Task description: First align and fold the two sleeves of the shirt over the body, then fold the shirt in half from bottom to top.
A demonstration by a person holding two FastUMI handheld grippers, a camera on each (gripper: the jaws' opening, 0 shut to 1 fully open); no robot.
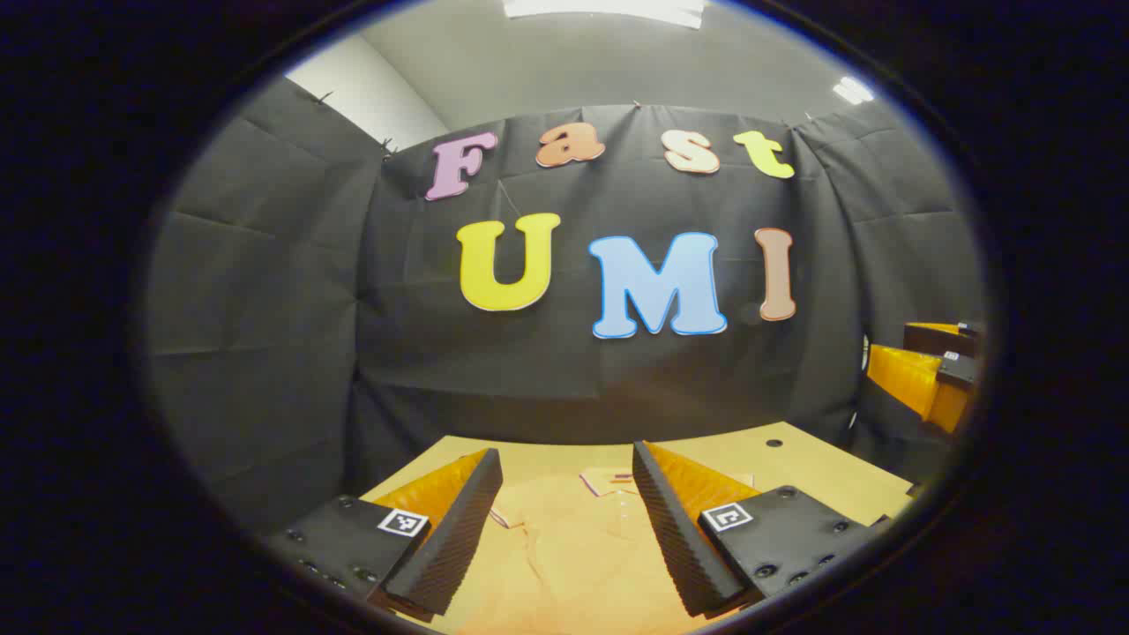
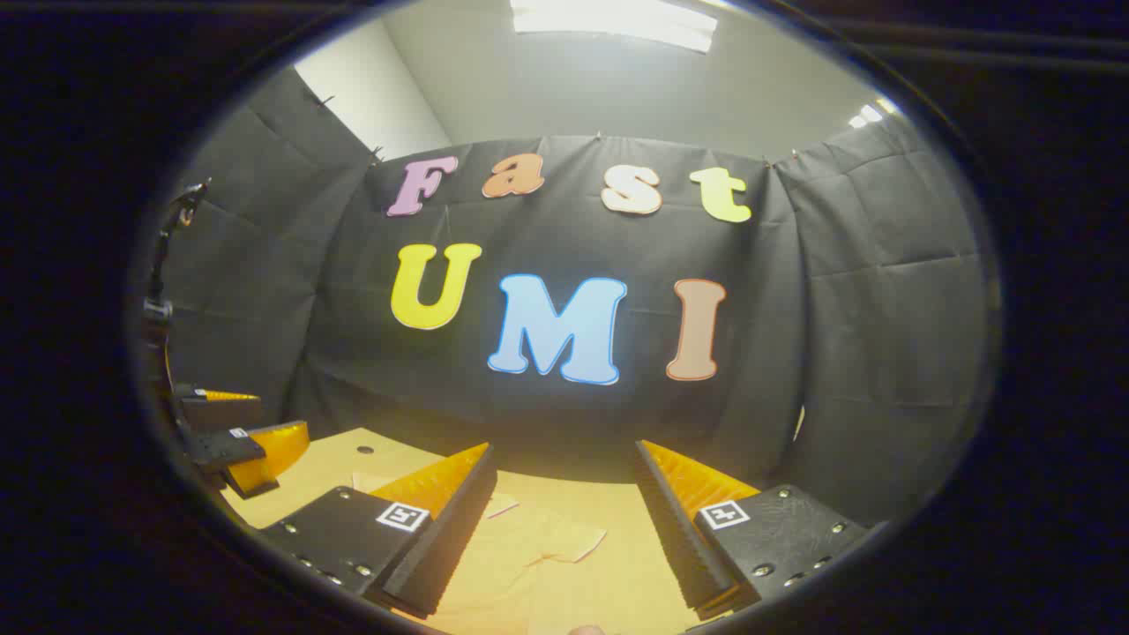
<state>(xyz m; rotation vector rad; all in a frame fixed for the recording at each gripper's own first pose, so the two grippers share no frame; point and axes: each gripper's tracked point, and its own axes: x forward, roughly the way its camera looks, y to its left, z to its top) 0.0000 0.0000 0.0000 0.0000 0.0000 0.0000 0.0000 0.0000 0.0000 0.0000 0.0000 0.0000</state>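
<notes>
Both grippers held above the table, jaws wide, shirt lying flat below them.

In the left gripper view we found the left gripper [image 1: 564,529] with its fingers spread wide and nothing between them; the shirt [image 1: 573,556] lay on the table [image 1: 820,467] directly beneath and ahead of the gap, its collar [image 1: 609,481] just beyond the fingertips. The right gripper [image 1: 926,375] showed at the right edge of that view, well apart from the shirt. In the right gripper view we recorded the right gripper [image 2: 560,529] likewise wide and empty, the shirt [image 2: 529,564] below the gap with what looked like a sleeve end [image 2: 573,540] pointing right, though the shirt and table were close in colour and the outline was hard to trace. The left gripper [image 2: 251,445] sat at the far left, over the table [image 2: 344,459] corner.
</notes>
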